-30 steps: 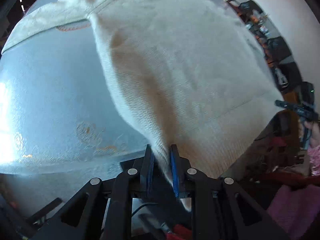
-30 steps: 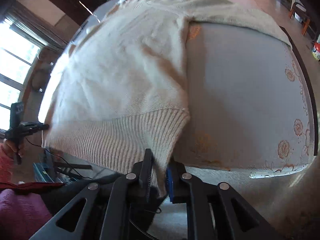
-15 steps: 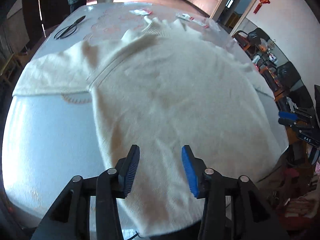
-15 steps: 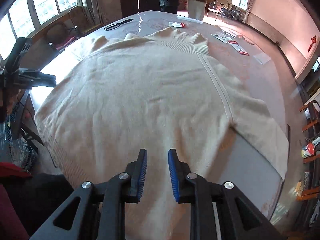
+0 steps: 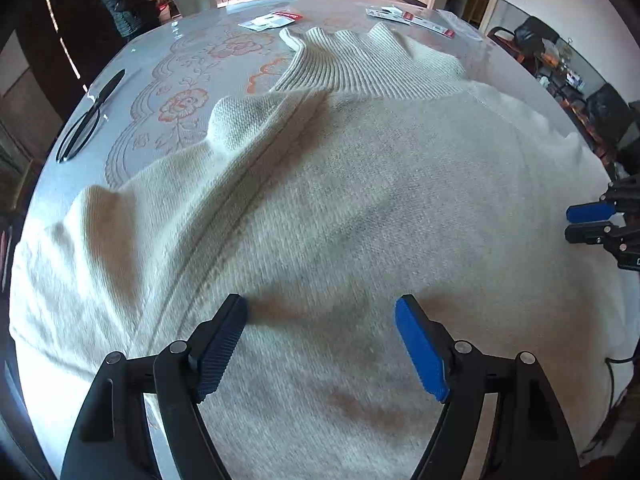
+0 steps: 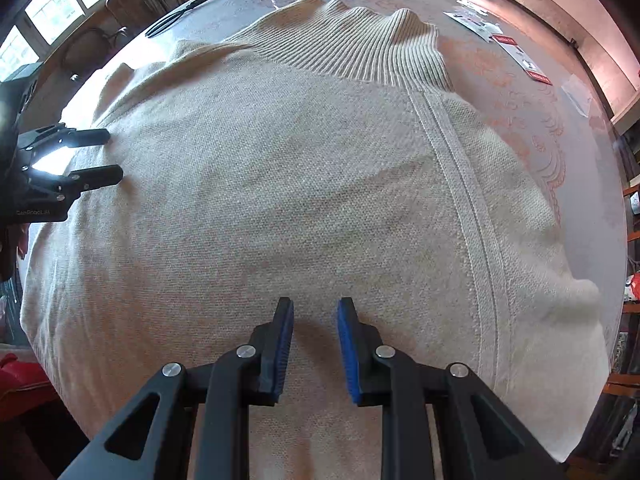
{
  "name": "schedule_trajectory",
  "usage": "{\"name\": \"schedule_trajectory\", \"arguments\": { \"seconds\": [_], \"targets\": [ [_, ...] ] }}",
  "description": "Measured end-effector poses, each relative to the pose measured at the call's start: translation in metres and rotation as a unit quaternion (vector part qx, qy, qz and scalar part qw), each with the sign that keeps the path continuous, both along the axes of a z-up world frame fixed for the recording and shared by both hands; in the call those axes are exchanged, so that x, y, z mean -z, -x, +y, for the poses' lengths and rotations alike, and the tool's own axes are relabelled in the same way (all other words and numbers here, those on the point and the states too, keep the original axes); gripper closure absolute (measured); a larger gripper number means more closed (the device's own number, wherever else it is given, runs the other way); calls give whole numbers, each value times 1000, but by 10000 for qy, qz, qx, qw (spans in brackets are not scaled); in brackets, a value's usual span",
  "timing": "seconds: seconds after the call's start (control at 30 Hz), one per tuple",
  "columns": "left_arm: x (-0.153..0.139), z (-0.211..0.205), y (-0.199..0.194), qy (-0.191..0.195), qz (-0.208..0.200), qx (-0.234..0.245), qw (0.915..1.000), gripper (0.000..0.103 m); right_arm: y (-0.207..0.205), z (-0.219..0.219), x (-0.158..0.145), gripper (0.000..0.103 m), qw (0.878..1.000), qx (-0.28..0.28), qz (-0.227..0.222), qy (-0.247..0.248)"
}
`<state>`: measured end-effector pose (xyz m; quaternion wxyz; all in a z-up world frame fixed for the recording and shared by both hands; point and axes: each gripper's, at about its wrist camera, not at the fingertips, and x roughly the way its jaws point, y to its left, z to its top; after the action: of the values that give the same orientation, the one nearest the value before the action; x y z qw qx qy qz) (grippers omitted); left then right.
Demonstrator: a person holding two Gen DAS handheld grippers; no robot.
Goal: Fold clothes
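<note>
Noted: sweater (image 5: pixel 360 208) spread flat on table (image 5: pixel 168 80), front up; left gripper (image 5: pixel 320 344) jaws just widened, right gripper (image 6: pixel 314 346) jaws slightly parted, both empty above it, evidently let go for folding.

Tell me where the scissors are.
In the left wrist view the scissors lie at the table's far left edge, apart from the sweater, beyond its left sleeve.

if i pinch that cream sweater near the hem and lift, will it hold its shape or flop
Likely flop: the sweater is soft knit, already humped into loose folds near its shoulder. It looks thick, so probably somewhat heavy and draggy on the tablecloth. The ribbed collar seems a little firmer but should still bend.
</note>
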<state>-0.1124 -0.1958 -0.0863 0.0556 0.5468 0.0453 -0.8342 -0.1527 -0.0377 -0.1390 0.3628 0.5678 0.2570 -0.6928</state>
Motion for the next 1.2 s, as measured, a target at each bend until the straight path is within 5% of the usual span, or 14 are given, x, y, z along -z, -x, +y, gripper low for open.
{"name": "schedule_trajectory", "arguments": {
  "seconds": [0.3,0.47,0.73,0.9,1.0,1.2],
  "targets": [
    [-44,-13,72,559,152,345,9977,23,77,-21,-53,77,9994,176,90,297],
    [-27,-12,110,333,-443,575,9968,23,131,-39,-46,76,9986,239,-290,359],
    [-22,-31,196,765,-878,585,9915,23,229,-62,-28,76,9911,767,-622,897],
    [9,-62,237,161,-1376,-18,9904,23,265,-80,-4,76,9903,796,-849,756],
    [15,-74,249,-313,-1312,-256,9905,22,276,-85,5,76,9906,675,-927,751],
    [15,-74,270,7,-1209,56,9927,15,285,-91,6,75,9897,369,-992,968]
  ]
}}
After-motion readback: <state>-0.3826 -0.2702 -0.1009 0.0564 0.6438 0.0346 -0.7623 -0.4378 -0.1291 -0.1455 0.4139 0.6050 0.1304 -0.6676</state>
